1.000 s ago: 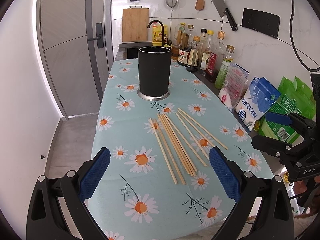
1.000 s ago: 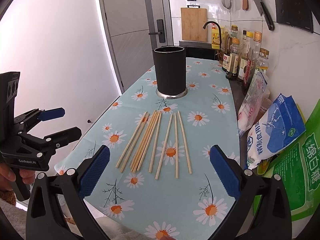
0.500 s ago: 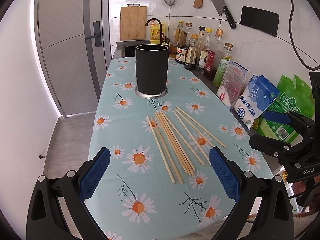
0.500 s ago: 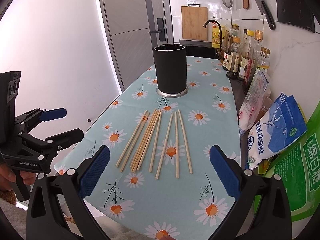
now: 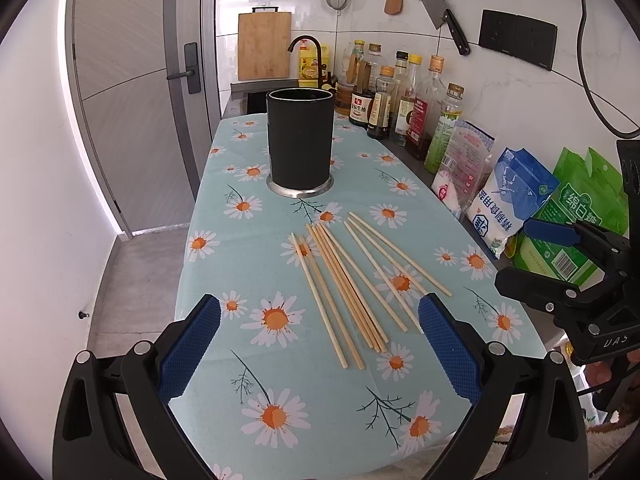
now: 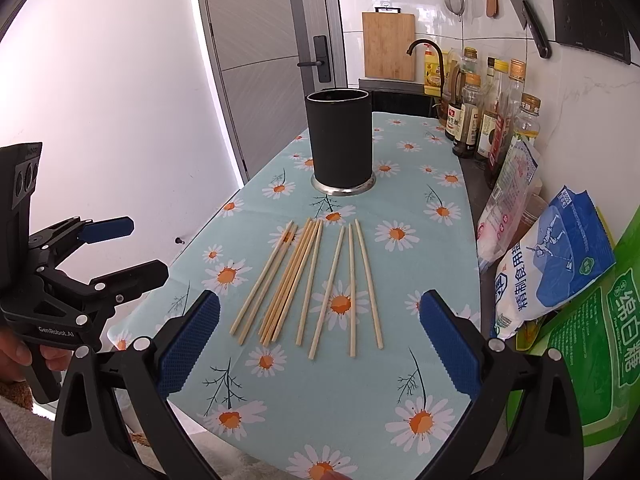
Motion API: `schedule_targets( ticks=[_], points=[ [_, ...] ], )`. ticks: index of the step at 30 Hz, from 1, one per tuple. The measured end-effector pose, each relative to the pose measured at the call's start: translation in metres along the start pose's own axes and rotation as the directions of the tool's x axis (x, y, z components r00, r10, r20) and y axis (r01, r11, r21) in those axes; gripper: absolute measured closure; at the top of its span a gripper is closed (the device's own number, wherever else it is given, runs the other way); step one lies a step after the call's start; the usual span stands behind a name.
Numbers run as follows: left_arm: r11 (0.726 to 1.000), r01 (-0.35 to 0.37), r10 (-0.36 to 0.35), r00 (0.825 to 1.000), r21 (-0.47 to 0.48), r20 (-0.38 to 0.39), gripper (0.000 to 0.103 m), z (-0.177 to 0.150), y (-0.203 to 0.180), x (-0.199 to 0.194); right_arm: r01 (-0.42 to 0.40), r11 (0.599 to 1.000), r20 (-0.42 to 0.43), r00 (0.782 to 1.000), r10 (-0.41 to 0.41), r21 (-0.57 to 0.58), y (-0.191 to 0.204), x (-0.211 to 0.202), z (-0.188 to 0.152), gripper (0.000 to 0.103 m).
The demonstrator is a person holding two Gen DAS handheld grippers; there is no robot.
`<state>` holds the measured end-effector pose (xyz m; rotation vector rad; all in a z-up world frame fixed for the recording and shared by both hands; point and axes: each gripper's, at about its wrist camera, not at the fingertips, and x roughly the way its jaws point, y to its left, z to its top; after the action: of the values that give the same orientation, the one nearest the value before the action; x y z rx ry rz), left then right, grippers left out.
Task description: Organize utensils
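Several wooden chopsticks (image 5: 352, 284) lie loose on the daisy-print tablecloth (image 5: 248, 264), also in the right wrist view (image 6: 308, 284). A black cylindrical utensil holder (image 5: 300, 140) stands upright behind them, also seen from the right (image 6: 340, 142). My left gripper (image 5: 320, 352) is open and empty, hovering at the table's near edge before the chopsticks. My right gripper (image 6: 320, 348) is open and empty, also near the front edge. Each gripper shows in the other's view, right (image 5: 560, 260) and left (image 6: 108, 252).
Sauce and oil bottles (image 5: 400, 96) line the right wall. Bags of salt (image 5: 508, 200) and sugar (image 5: 576, 216) stand at the right edge. A cutting board (image 5: 264, 46), tap (image 5: 304, 44), cleaver (image 5: 440, 8) and spatula are at the back. A door (image 5: 132, 92) is on the left.
Both grippers have drifted slightly; the holder and chopsticks sit a little lower and nearer in the left view. Nothing on the table has moved.
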<state>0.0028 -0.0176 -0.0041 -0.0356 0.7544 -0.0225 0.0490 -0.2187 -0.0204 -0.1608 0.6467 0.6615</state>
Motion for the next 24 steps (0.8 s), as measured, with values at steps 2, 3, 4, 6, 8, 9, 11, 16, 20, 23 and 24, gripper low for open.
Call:
schedule_targets(
  ticks=[2,3,4,6,8,9,11,16,20,23,24],
  points=[
    [1.000,-0.001,0.001,1.000,0.000,-0.001,0.006,0.000,0.000,0.000,0.002,1.000,-0.012,1.000,-0.002,-0.002,0.000,0.001,0.000,0.004],
    [1.000,-0.001,0.001,1.000,-0.001,0.000,0.006,0.000,0.000,0.000,0.005,1.000,-0.016,1.000,-0.005,-0.004,0.000,0.002,0.000,0.004],
    [1.000,-0.001,0.001,1.000,-0.001,0.000,0.006,0.000,0.000,0.000,0.012,1.000,-0.021,1.000,-0.012,-0.014,0.001,0.002,0.001,0.004],
    [1.000,-0.001,0.001,1.000,-0.002,-0.001,0.006,0.000,-0.001,0.000,0.010,1.000,-0.027,1.000,-0.010,-0.012,0.000,0.003,0.001,0.004],
    [1.000,-0.001,0.001,1.000,-0.002,-0.003,0.006,0.000,0.000,0.001,0.002,1.000,-0.020,1.000,-0.002,-0.005,-0.001,0.003,0.002,0.004],
    [1.000,-0.001,0.001,1.000,-0.003,-0.003,0.006,0.000,0.000,0.001,0.000,1.000,-0.016,1.000,0.000,-0.002,-0.001,0.003,0.001,0.004],
    [1.000,-0.001,0.001,1.000,-0.001,-0.003,0.006,0.000,0.000,0.001,-0.002,1.000,-0.011,1.000,0.002,0.001,-0.001,0.003,0.002,0.004],
    [1.000,-0.001,0.001,1.000,-0.009,-0.005,0.006,0.002,0.003,0.003,-0.008,1.000,0.001,1.000,0.008,0.008,-0.001,0.005,0.003,0.004],
    [1.000,-0.004,0.003,0.999,-0.025,-0.032,0.006,0.007,0.008,0.010,0.005,1.000,-0.034,0.999,-0.004,0.013,-0.005,0.013,0.009,0.004],
    [1.000,0.000,-0.001,0.998,-0.021,-0.063,0.006,0.013,0.011,0.017,0.019,1.000,-0.055,0.998,-0.019,0.015,-0.007,0.020,0.017,0.004],
    [1.000,0.002,-0.003,0.998,-0.014,-0.068,0.006,0.015,0.011,0.019,0.023,1.000,-0.059,0.998,-0.022,0.014,-0.008,0.023,0.019,0.004]
  ],
)
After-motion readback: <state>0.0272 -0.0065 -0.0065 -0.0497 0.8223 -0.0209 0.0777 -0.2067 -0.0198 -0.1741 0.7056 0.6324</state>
